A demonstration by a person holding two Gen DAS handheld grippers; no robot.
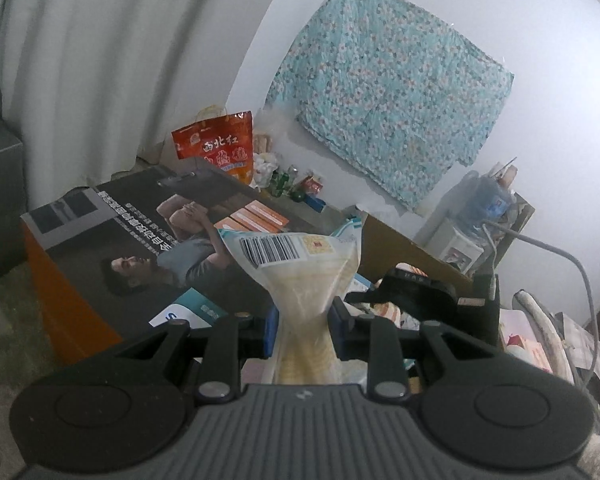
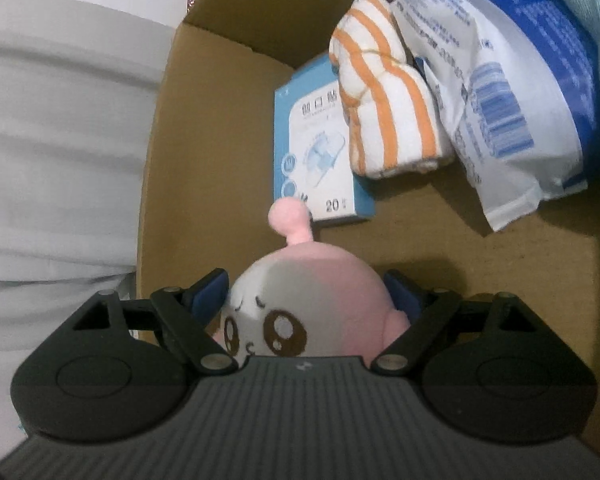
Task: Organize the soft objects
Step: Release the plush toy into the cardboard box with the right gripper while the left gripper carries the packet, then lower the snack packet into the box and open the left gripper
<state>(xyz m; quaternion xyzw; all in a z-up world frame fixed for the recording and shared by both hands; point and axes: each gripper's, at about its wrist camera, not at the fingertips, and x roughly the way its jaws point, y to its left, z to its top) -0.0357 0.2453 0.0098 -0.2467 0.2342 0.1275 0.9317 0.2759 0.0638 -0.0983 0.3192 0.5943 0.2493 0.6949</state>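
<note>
Pink-and-white plush toy (image 2: 300, 300), light and squashy, sits gripped at mid-body by right gripper (image 2: 308, 292) over the near floor of brown cardboard box (image 2: 204, 128); left gripper (image 1: 303, 326) pinches a crinkly barcoded plastic packet (image 1: 300, 276) at its waist.

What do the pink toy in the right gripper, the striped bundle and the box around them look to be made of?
Pink toy: plush fabric, matte and fuzzy, with stitched-looking eyes; the right gripper holds it. Striped bundle: soft towel-like cloth, orange and white, folds bulging under what looks like a band. Box: brown cardboard, matte, with creased flaps.
</note>
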